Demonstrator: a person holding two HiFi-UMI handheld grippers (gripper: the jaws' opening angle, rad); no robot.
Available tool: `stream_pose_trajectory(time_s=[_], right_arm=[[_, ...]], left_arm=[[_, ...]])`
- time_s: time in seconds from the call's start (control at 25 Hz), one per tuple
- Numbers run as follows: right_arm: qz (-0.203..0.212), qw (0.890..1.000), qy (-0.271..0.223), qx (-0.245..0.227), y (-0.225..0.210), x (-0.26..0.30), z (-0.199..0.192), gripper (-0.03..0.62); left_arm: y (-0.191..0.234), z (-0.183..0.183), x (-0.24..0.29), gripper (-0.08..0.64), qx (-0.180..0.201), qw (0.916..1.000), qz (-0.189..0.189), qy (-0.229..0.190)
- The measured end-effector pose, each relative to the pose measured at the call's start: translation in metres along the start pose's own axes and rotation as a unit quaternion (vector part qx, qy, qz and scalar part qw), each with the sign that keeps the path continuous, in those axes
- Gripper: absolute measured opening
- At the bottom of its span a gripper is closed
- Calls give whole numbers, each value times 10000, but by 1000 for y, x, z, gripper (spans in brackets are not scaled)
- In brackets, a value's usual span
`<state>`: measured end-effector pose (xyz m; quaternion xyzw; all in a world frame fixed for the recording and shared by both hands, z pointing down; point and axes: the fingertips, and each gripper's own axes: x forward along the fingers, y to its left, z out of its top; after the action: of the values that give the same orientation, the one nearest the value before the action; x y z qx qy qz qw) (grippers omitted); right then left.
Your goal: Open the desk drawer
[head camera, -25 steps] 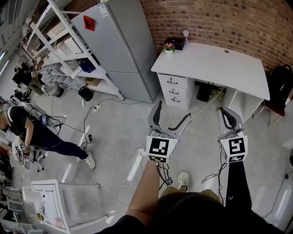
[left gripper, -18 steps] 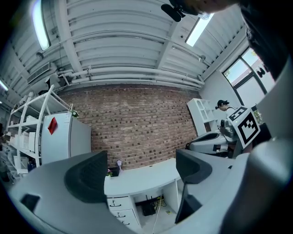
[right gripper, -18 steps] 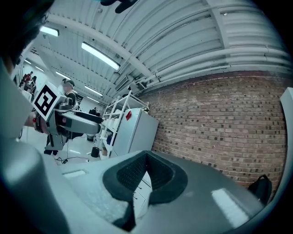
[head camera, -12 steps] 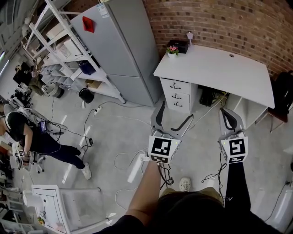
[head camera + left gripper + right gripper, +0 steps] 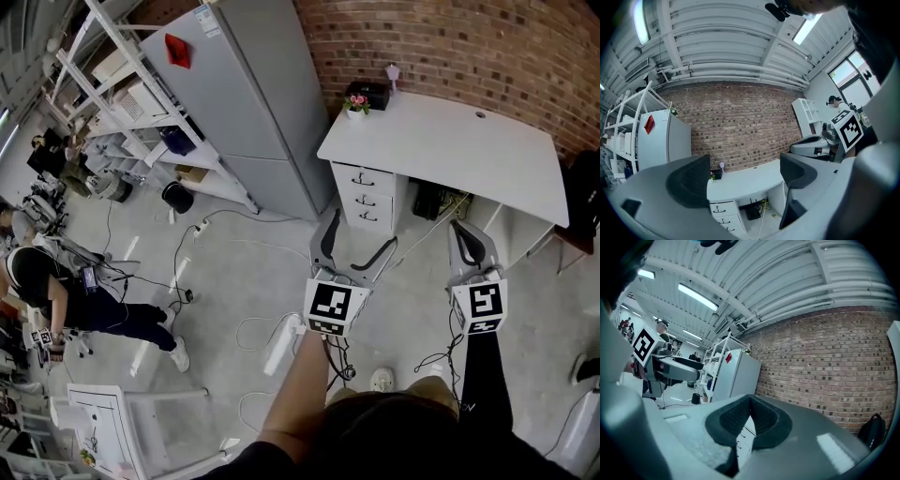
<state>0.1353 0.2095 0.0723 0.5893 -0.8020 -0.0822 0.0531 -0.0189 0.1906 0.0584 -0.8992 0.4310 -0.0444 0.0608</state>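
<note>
The white desk [image 5: 450, 141] stands against the brick wall, a few steps ahead of me. Its stack of three drawers [image 5: 367, 197] is under the left end, all closed, each with a dark handle. My left gripper [image 5: 361, 230] is held out in the air short of the drawers, jaws wide open and empty. In the left gripper view the desk [image 5: 745, 180] and drawers [image 5: 723, 213] show between its jaws. My right gripper [image 5: 461, 230] hovers to the right, below the desk's open knee space. Its pads [image 5: 740, 420] are pressed together on nothing.
A tall grey cabinet [image 5: 253, 103] stands left of the desk, with a white shelving rack [image 5: 122, 94] beyond it. Cables [image 5: 244, 328] trail over the concrete floor. A person [image 5: 84, 300] bends at far left. A small flower pot [image 5: 356, 103] and black box [image 5: 377, 92] sit on the desk.
The desk has shifted slightly right and grown a little nearer as I step forward. Both grippers keep their pose. The person at left has moved down the frame.
</note>
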Motion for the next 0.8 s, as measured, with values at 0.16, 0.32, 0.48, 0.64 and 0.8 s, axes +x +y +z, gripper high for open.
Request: stream_pose_trajectory(time_s=[0.16, 0.32, 0.48, 0.64, 0.8], right_arm=[[10, 10000, 45, -22, -1, 5, -5, -2], [43, 9999, 100, -50, -6, 8, -11, 0], [62, 9999, 113, -35, -17, 17, -17, 0], [174, 9998, 72, -19, -28, 43, -24, -2], [310, 9995, -16, 4, -50, 81, -26, -2]], left_arm=[[3, 4, 7, 449, -79, 9999, -14, -106], [5, -5, 14, 449, -113, 9999, 37, -75], [5, -8, 27, 449, -157, 9999, 38, -38], [14, -15, 50, 449, -125, 9999, 91, 22], [28, -15, 87, 449, -96, 9997, 218, 69]])
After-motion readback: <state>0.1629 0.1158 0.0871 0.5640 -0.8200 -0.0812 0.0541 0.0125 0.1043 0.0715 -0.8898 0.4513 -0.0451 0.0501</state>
